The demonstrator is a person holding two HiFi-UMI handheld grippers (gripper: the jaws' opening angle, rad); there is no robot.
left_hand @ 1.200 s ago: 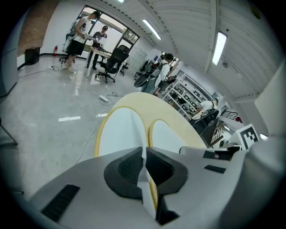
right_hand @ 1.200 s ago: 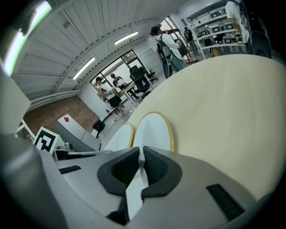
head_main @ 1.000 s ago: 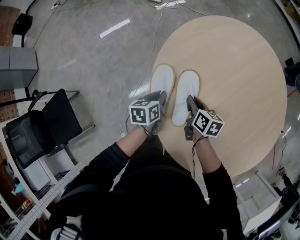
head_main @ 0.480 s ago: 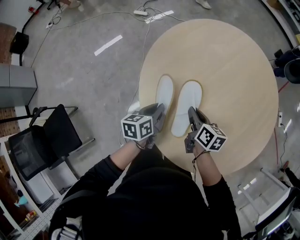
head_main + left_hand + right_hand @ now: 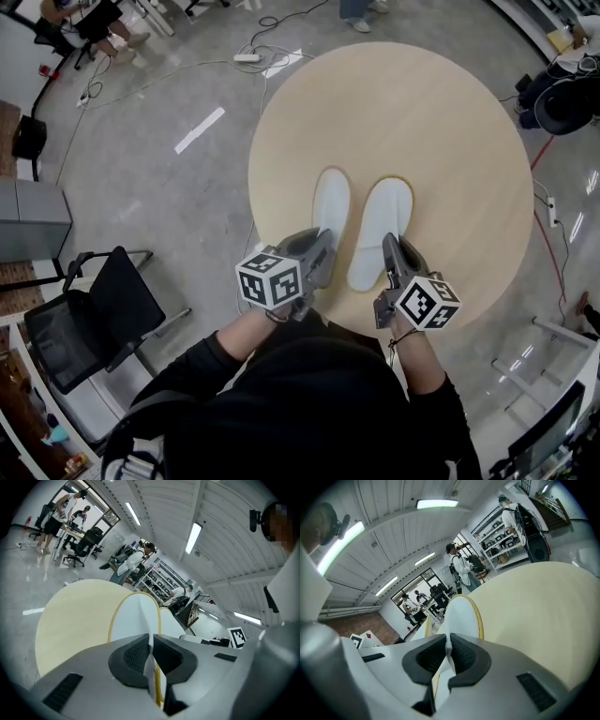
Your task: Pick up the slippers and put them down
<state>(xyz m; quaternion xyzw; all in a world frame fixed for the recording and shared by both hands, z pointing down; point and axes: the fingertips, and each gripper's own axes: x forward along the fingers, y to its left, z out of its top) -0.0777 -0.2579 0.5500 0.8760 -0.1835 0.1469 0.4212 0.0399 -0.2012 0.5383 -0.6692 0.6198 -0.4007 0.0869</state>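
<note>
Two grippers, two white slippers: the left gripper [image 5: 322, 251] is clamped on the heel edge of the left slipper [image 5: 331, 199], and the right gripper [image 5: 390, 251] on the heel edge of the right slipper [image 5: 381, 217]. Both are held out side by side, angled slightly down, at the near edge of one round table [image 5: 450, 141]. The slippers run parallel over its near half, with bare tabletop beyond and to the right. One black chair [image 5: 103, 309] stands left of the table.
</note>
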